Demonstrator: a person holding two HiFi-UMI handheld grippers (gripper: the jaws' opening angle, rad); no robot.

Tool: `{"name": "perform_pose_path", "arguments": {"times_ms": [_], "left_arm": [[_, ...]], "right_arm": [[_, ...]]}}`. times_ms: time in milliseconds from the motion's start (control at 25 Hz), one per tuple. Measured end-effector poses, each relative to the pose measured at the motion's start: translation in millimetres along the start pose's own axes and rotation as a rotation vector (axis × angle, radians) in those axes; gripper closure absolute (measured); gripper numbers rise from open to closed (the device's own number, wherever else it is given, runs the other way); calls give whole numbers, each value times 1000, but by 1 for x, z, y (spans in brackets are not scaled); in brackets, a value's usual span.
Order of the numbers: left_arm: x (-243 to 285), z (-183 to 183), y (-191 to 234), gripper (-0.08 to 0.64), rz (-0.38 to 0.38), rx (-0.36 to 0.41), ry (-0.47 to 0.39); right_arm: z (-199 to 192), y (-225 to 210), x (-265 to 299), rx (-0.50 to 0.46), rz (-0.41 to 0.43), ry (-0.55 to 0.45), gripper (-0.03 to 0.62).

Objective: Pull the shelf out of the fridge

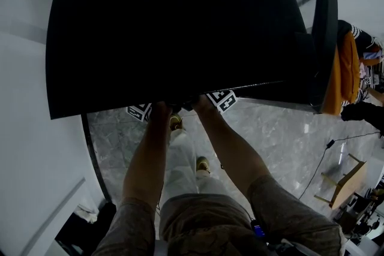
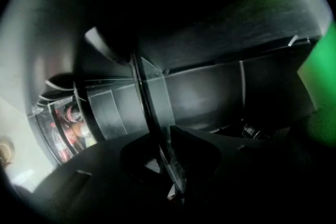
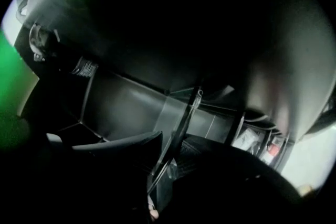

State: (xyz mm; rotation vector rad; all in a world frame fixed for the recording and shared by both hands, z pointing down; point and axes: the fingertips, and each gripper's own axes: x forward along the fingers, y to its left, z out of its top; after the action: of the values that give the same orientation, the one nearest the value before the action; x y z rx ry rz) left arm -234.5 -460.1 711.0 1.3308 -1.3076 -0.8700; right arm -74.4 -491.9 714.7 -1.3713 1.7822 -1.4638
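Left claw clamped on glass shelf, right claw likewise, inside fridge

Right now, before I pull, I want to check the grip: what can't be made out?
Head view: the fridge top hides the shelf and the grip on it.
Left gripper view: the shelf's far end is lost in shadow; the bottles are too blurred to read.
Right gripper view: the green blur at the left edge is unidentifiable.

We see no clear room type: black fridge at 12 o'clock, marble floor at 5, wooden chair at 4.
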Motion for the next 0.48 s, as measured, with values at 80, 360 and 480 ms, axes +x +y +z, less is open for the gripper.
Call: {"name": "perform_pose_path", "arguments": {"times_ms": [80, 360, 480], "left_arm": [[-1, 0, -1, 523, -6, -11, -6], [-12, -3, 1, 526, -12, -43, -20], [-19, -5, 2, 528, -12, -57, -26]], "right_arm": [[0, -1, -2, 20, 7, 1, 523], [-2, -3, -14, 31, 15, 4, 526], [-4, 0, -22, 49, 17, 2, 528]]}}
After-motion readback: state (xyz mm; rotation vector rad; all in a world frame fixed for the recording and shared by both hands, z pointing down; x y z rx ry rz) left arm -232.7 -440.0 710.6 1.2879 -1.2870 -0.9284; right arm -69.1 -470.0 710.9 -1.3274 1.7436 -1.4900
